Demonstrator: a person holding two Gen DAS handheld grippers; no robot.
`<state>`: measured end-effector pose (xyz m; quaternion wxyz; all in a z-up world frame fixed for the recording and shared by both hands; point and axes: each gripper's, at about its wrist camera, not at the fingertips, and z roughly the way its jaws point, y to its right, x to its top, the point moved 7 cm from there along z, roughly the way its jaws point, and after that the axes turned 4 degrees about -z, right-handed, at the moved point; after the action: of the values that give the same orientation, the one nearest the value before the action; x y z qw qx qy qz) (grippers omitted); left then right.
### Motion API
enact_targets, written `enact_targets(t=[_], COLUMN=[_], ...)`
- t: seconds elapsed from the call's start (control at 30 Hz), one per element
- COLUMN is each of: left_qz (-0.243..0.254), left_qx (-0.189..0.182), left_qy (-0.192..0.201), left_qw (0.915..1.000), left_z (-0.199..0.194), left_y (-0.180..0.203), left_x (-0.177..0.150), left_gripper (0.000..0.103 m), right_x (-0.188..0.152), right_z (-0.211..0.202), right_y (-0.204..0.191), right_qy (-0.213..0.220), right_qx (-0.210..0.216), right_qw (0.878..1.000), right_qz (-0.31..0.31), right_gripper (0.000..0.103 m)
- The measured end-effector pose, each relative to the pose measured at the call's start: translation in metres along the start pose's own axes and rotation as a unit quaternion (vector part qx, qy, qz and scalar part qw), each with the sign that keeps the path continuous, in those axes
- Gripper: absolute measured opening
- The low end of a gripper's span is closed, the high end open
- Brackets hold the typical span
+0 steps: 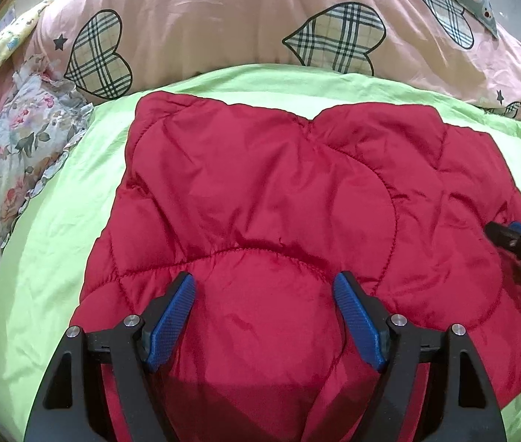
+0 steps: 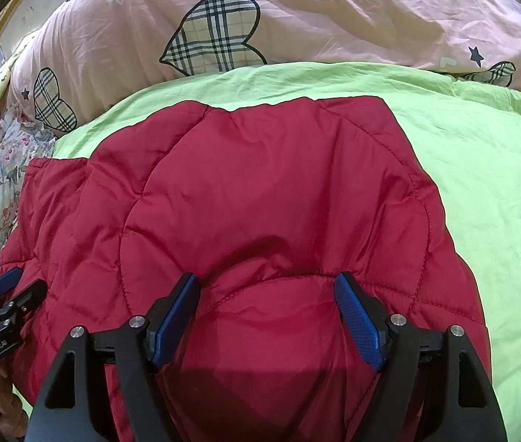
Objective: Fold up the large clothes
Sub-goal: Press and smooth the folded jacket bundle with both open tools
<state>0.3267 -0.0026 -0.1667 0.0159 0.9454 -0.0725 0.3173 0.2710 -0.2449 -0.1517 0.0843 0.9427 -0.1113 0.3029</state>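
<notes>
A red quilted jacket (image 1: 279, 202) lies folded into a compact bundle on a lime green sheet (image 1: 50, 250); it also shows in the right wrist view (image 2: 260, 199). My left gripper (image 1: 264, 283) is open just above the jacket's near part, its blue pads spread with nothing between them. My right gripper (image 2: 268, 283) is open too, over the jacket's near right part. The right gripper also shows at the right edge of the left wrist view (image 1: 518, 243). The left gripper shows at the left edge of the right wrist view (image 2: 6, 294).
A pink duvet (image 1: 242, 11) with plaid hearts is bunched along the far side. A floral cloth (image 1: 13, 154) lies at the left. The green sheet (image 2: 481, 184) lies bare to the right of the jacket.
</notes>
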Motion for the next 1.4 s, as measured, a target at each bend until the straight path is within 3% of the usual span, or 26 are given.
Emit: enact_targets(t=[0.17, 0.37, 0.53, 0.73, 1.4], left_qz=[0.003, 0.005, 0.007, 0.012, 0.004], left_qx=[0.0, 0.0, 0.002, 0.004, 0.004], left_qy=[0.0, 0.004, 0.009, 0.01, -0.005], left_qw=[1.0, 1.0, 0.9999, 0.9999, 1.0], left_z=[0.005, 0.004, 0.004, 0.002, -0.068], left_y=[-0.002, -0.001, -0.001, 0.0, -0.01], left_x=[0.002, 0.001, -0.002, -0.002, -0.05], left_gripper=[0.079, 0.079, 0.079, 0.079, 0.081], right_x=[0.001, -0.011, -0.028, -0.036, -0.033], right_z=[-0.03, -0.064, -0.046, -0.021, -0.025], right_y=[-0.001, -0.027, -0.04, -0.027, -0.026], right_qy=[0.027, 0.049, 0.02, 0.007, 0.0], right_qx=[0.011, 0.013, -0.003, -0.009, -0.009], right_qw=[0.999, 0.998, 0.998, 0.999, 0.999], right_qz=[0.013, -0.028, -0.063, -0.045, -0.033], right_gripper=[0.077, 0.078, 0.078, 0.08, 0.081])
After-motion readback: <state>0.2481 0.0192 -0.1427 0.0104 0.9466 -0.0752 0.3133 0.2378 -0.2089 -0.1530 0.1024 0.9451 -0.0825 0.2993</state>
